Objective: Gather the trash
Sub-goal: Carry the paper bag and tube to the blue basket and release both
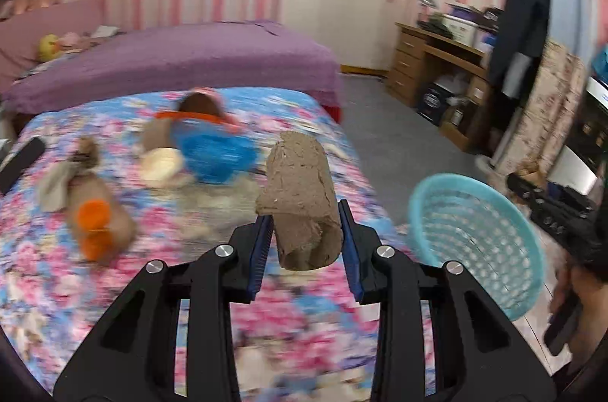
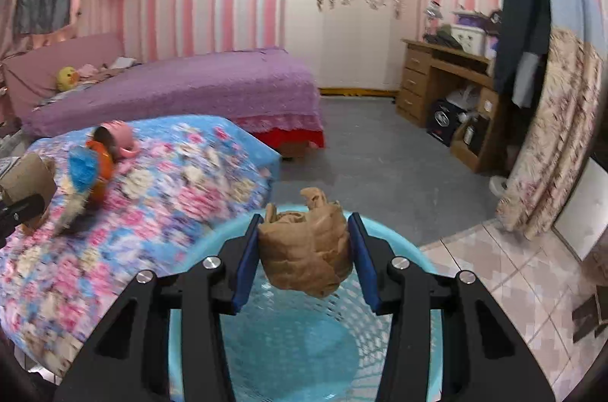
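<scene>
- The right hand-held gripper is clamped on a crumpled brown paper wad, both pads pressed into its sides, directly above the open mouth of the turquoise basket.
- The left hand-held gripper holds a grey-brown cardboard tube upright between narrow jaws, over the floral bed and well to the bed side of the basket.
- The bed lies just beside the basket, and trash remains on it: a blue crumpled bag with an orange rim, far from the basket, and a brown bundle with an orange patch farther away.
- The basket looks empty through its lattice, so I judge the collecting to be in its early part.
- Risk, right side: the wad sits over the far rim half of the basket; letting go while the hand is travelling could send the light paper past the rim onto the tiled floor.
- Risk, left side: the tube is gripped low and stands tall, so a quick swing toward the basket could tip it out of the pads.
- Risk, both: two grippers converging on one basket could knock it over or collide.
</scene>
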